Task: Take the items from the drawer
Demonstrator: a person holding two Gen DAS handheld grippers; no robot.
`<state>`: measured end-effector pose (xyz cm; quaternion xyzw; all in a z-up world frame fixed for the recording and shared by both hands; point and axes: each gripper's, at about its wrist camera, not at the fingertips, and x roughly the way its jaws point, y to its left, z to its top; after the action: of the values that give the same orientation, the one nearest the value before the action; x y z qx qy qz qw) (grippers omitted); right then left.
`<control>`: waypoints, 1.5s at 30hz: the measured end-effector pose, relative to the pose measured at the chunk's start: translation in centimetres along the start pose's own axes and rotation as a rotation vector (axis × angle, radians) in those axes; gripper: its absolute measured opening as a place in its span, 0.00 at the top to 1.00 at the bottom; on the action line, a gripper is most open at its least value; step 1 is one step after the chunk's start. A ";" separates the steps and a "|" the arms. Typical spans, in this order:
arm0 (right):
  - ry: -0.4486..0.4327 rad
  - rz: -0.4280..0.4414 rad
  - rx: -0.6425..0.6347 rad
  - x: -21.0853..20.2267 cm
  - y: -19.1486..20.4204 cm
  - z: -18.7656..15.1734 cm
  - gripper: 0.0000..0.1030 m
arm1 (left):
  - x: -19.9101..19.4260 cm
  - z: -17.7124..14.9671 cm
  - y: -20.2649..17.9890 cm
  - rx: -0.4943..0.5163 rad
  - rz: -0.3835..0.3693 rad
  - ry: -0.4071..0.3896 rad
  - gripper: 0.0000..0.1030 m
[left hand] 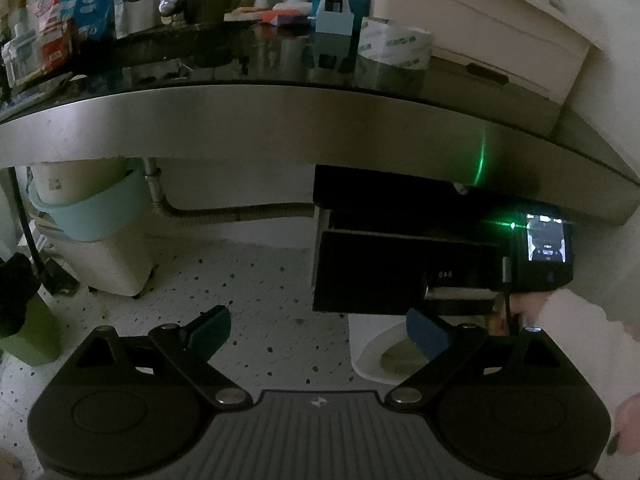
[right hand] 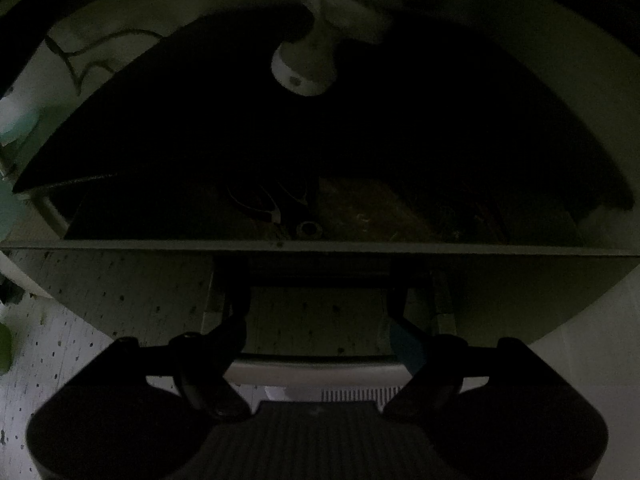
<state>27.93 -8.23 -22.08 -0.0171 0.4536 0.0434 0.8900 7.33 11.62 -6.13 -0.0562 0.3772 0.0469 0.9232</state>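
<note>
A dark drawer (left hand: 400,268) hangs under the grey counter edge, pulled out a little. In the right wrist view its front panel (right hand: 320,276) fills the middle, with a dim interior (right hand: 304,216) behind it holding what look like pliers and a small ring; contents are hard to make out. My right gripper (right hand: 318,320) is open, its fingers just at the shiny drawer front, holding nothing. It also shows in the left wrist view (left hand: 540,256) at the drawer's right end. My left gripper (left hand: 318,330) is open and empty, well back from the drawer, above the floor.
A white knob-like fitting (right hand: 308,68) hangs above the drawer. The counter (left hand: 280,120) carries a tap, bottles and boxes. A white bin with a blue basin (left hand: 92,216), a drain hose, a green bottle (left hand: 28,332) and a white bowl (left hand: 384,356) stand on the speckled floor.
</note>
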 end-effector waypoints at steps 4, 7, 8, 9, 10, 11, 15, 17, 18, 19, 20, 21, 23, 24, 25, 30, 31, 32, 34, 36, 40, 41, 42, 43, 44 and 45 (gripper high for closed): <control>-0.034 -0.001 -0.002 -0.3 0.1 -0.5 0.23 | 0.3 0.1 0.4 -0.008 0.013 0.010 0.07; -0.073 -0.001 -0.003 -0.7 0.1 -1.0 0.25 | 0.6 0.1 0.5 -0.012 0.018 0.017 0.07; -0.086 -0.001 0.001 -0.9 0.0 -1.1 0.25 | 0.6 0.2 0.5 -0.011 0.019 0.017 0.07; -0.097 -0.001 0.002 -1.1 0.1 -1.1 0.25 | 0.6 0.2 0.5 -0.009 0.021 0.017 0.07; -0.110 -0.001 0.000 -1.4 0.1 -1.1 0.25 | 0.6 0.2 0.5 -0.007 0.022 0.017 0.07; -0.113 0.002 -0.003 -1.7 0.2 -1.1 0.25 | 0.7 0.2 0.5 -0.006 0.023 0.018 0.07; -0.109 0.014 -0.011 -2.3 0.2 -1.5 0.25 | 0.9 0.2 0.5 -0.005 0.023 0.025 0.07; -0.120 0.020 -0.009 -2.3 0.1 -2.0 0.25 | 1.0 0.2 0.4 -0.002 0.022 0.025 0.07; -0.127 0.021 -0.009 -2.4 0.0 -2.4 0.25 | 1.0 0.2 0.3 0.004 0.028 0.022 0.07; -0.134 0.021 -0.011 -2.6 0.1 -2.7 0.25 | 1.0 0.2 0.3 0.011 0.034 0.019 0.07; -0.140 0.016 -0.015 -2.9 0.2 -3.1 0.25 | 0.9 0.2 0.2 0.019 0.044 0.014 0.07; -0.146 0.015 -0.019 -3.3 0.2 -3.6 0.25 | 0.9 0.2 0.1 0.026 0.052 0.012 0.07; -0.160 0.022 -0.024 -4.3 0.2 -4.8 0.25 | 1.0 0.2 0.1 0.029 0.054 0.013 0.07; -0.168 0.031 -0.024 -4.6 0.1 -5.2 0.25 | 1.0 0.2 0.2 0.027 0.050 0.014 0.07; -0.174 0.045 -0.022 -5.2 -0.1 -5.7 0.25 | 1.0 0.2 0.2 0.024 0.045 0.014 0.07; -0.210 0.094 -0.043 -9.3 -0.2 -8.0 0.24 | 0.7 0.1 -0.1 0.053 0.051 0.007 0.07; -0.219 0.102 -0.059 -10.4 -0.2 -8.4 0.24 | 0.6 0.1 -0.2 0.053 0.045 0.006 0.07; -0.226 0.106 -0.071 -11.5 -0.2 -8.9 0.24 | 0.5 0.1 -0.2 0.052 0.038 0.005 0.07; -0.232 0.106 -0.082 -13.2 -0.2 -9.0 0.24 | 0.4 0.0 -0.3 0.051 0.029 0.004 0.07; -0.231 0.111 -0.088 -15.2 -0.1 -9.3 0.24 | 0.1 -0.1 -0.4 0.050 0.031 0.002 0.07; -0.244 0.131 -0.065 -18.5 -0.4 -8.6 0.23 | -0.6 -0.3 -0.4 0.042 0.017 -0.002 0.07; -0.252 0.136 -0.051 -19.7 -0.6 -8.6 0.22 | -0.8 -0.3 -0.4 0.038 0.012 -0.001 0.07; -0.258 0.134 -0.043 -20.4 -0.4 -8.5 0.18 | -1.0 -0.3 -0.4 0.036 0.008 0.000 0.07; -0.265 0.125 -0.037 -21.3 -0.2 -8.4 0.16 | -1.3 -0.3 -0.4 0.033 0.004 0.001 0.07; -0.277 0.108 -0.029 -22.4 -0.1 -8.6 0.16 | -1.5 -0.4 -0.4 0.033 0.000 0.001 0.07; -0.292 0.088 -0.021 -23.5 0.0 -8.8 0.16 | -1.8 -0.4 -0.5 0.033 -0.005 0.000 0.07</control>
<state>7.07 -10.30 -8.29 -0.0001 0.3192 0.0890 0.9435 5.85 11.02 -5.14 -0.0418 0.3778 0.0385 0.9241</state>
